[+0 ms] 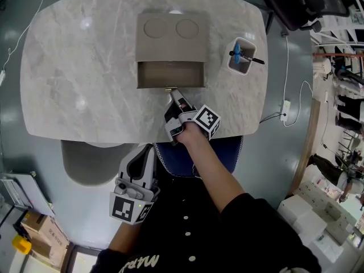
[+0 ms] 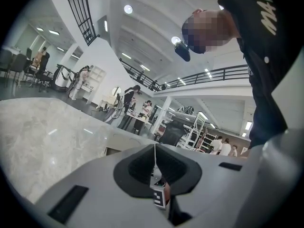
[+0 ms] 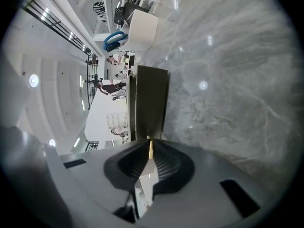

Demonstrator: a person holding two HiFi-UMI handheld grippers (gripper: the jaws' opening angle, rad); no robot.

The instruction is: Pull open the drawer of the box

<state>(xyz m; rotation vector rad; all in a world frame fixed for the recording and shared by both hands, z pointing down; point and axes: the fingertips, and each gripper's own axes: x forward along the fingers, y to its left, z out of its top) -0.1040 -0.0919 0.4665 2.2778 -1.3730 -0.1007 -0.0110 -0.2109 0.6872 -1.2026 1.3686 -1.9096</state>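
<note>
Right claw (image 1: 173,93) pinches gold pull (image 3: 150,147); drawer (image 1: 170,74) open.

Head view looks steeply down on the table (image 1: 68,84); right gripper view, rolled sideways, sits close to the box (image 3: 148,99) — left gripper view skims the same tabletop, tilted up.

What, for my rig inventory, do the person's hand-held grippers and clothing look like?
Both the left hand-held gripper and right hand-held gripper have light grey shells with dark pads inside the jaws. Each carries a white cube of black square markers. The person wears a black top with white buttons and lettering.
</note>
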